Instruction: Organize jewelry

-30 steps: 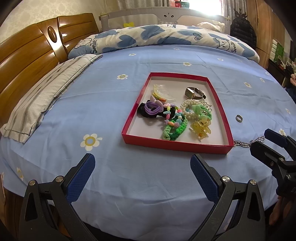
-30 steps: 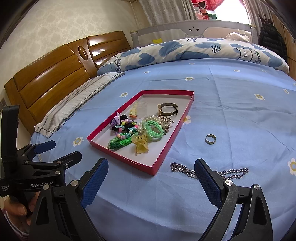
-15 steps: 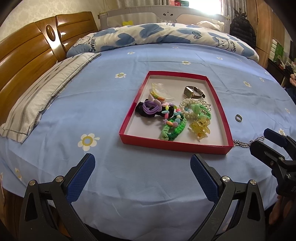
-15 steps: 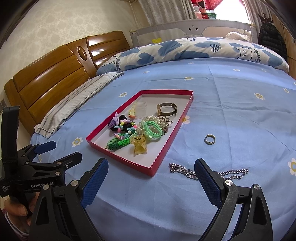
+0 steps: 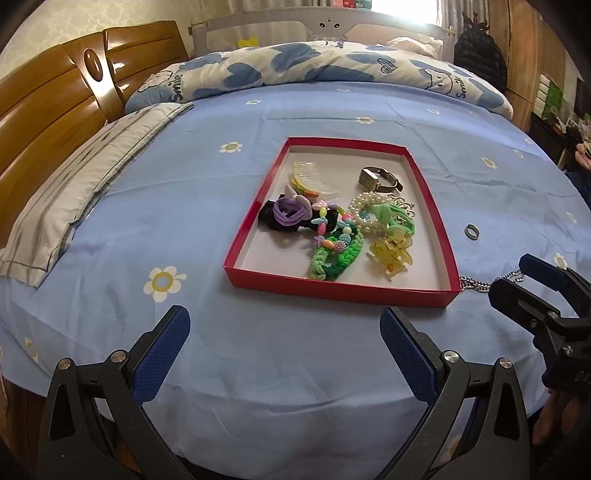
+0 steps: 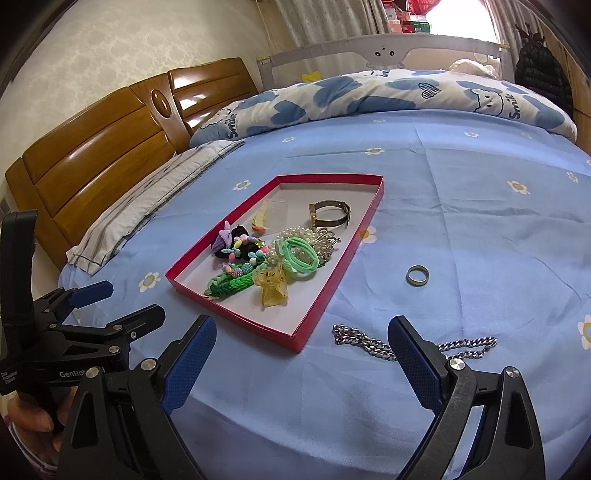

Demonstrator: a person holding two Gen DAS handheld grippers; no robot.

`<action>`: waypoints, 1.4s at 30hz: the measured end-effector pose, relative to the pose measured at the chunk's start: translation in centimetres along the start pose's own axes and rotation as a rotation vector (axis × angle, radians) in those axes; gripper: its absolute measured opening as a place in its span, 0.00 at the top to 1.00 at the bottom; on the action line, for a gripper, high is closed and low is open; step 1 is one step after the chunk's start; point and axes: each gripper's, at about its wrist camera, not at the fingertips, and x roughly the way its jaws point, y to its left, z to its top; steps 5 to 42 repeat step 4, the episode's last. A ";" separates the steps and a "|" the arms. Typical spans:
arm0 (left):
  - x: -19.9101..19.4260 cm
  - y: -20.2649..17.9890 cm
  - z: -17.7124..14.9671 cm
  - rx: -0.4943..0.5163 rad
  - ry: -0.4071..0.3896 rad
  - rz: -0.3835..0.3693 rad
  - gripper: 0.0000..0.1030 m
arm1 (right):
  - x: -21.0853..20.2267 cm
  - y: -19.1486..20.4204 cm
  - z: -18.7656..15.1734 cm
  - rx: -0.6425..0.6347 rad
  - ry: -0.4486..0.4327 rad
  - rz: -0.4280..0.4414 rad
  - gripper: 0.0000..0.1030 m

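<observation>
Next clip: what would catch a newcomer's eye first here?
The red tray mid-bed, heaped with bright hair ties, beads, a pearl strand and a watch. Right of it, loose on the blue sheet, lie a ring and a chain. The open right tongs hover just before the chain.

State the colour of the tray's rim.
Red; the tray shows best in the left wrist view.

Bedroom: wooden headboard (image 6: 110, 155); patterned cream wallpaper (image 6: 122, 48) behind it; bright curtained window (image 6: 458, 14) beyond; blue floral bedsheet (image 6: 461, 206).
</observation>
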 end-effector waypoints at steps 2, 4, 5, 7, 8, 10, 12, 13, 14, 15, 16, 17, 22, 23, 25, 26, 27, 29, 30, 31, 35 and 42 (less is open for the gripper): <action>0.1 -0.2 0.0 0.003 0.005 -0.009 0.00 | 0.1 -0.1 0.0 0.002 0.002 -0.001 0.07; 0.4 -0.6 -0.1 0.007 0.014 -0.020 0.00 | 0.3 -0.1 -0.1 0.004 0.007 -0.003 0.07; 0.4 -0.6 -0.1 0.007 0.014 -0.020 0.00 | 0.3 -0.1 -0.1 0.004 0.007 -0.003 0.07; 0.4 -0.6 -0.1 0.007 0.014 -0.020 0.00 | 0.3 -0.1 -0.1 0.004 0.007 -0.003 0.07; 0.4 -0.6 -0.1 0.007 0.014 -0.020 0.00 | 0.3 -0.1 -0.1 0.004 0.007 -0.003 0.07; 0.4 -0.6 -0.1 0.007 0.014 -0.020 0.00 | 0.3 -0.1 -0.1 0.004 0.007 -0.003 0.07; 0.4 -0.6 -0.1 0.007 0.014 -0.020 0.00 | 0.3 -0.1 -0.1 0.004 0.007 -0.003 0.07; 0.4 -0.6 -0.1 0.007 0.014 -0.020 0.00 | 0.3 -0.1 -0.1 0.004 0.007 -0.003 0.07; 0.4 -0.6 -0.1 0.007 0.014 -0.020 0.00 | 0.3 -0.1 -0.1 0.004 0.007 -0.003 0.07; 0.4 -0.6 -0.1 0.007 0.014 -0.020 0.00 | 0.3 -0.1 -0.1 0.004 0.007 -0.003 0.07; 0.4 -0.6 -0.1 0.007 0.014 -0.020 0.00 | 0.3 -0.1 -0.1 0.004 0.007 -0.003 0.07; 0.4 -0.6 -0.1 0.007 0.014 -0.020 0.00 | 0.3 -0.1 -0.1 0.004 0.007 -0.003 0.07; 0.4 -0.6 -0.1 0.007 0.014 -0.020 0.00 | 0.3 -0.1 -0.1 0.004 0.007 -0.003 0.07; 0.4 -0.6 -0.1 0.007 0.014 -0.020 0.00 | 0.3 -0.1 -0.1 0.004 0.007 -0.003 0.07; 0.4 -0.6 -0.1 0.007 0.014 -0.020 0.00 | 0.3 -0.1 -0.1 0.004 0.007 -0.003 0.07; 0.4 -0.6 -0.1 0.007 0.014 -0.020 0.00 | 0.3 -0.1 -0.1 0.004 0.007 -0.003 0.07; 0.4 -0.6 -0.1 0.007 0.014 -0.020 0.00 | 0.3 -0.1 -0.1 0.004 0.007 -0.003 0.07; 0.4 -0.6 -0.1 0.007 0.014 -0.020 0.00 | 0.3 -0.1 -0.1 0.004 0.007 -0.003 0.07; 0.4 -0.6 -0.1 0.007 0.014 -0.020 0.00 | 0.3 -0.1 -0.1 0.004 0.007 -0.003 0.07; 0.4 -0.6 -0.1 0.007 0.014 -0.020 0.00 | 0.3 -0.1 -0.1 0.004 0.007 -0.003 0.07; 0.4 -0.6 -0.1 0.007 0.014 -0.020 0.00 | 0.3 -0.1 -0.1 0.004 0.007 -0.003 0.07; 0.4 -0.6 -0.1 0.007 0.014 -0.020 0.00 | 0.3 -0.1 -0.1 0.004 0.007 -0.003 0.07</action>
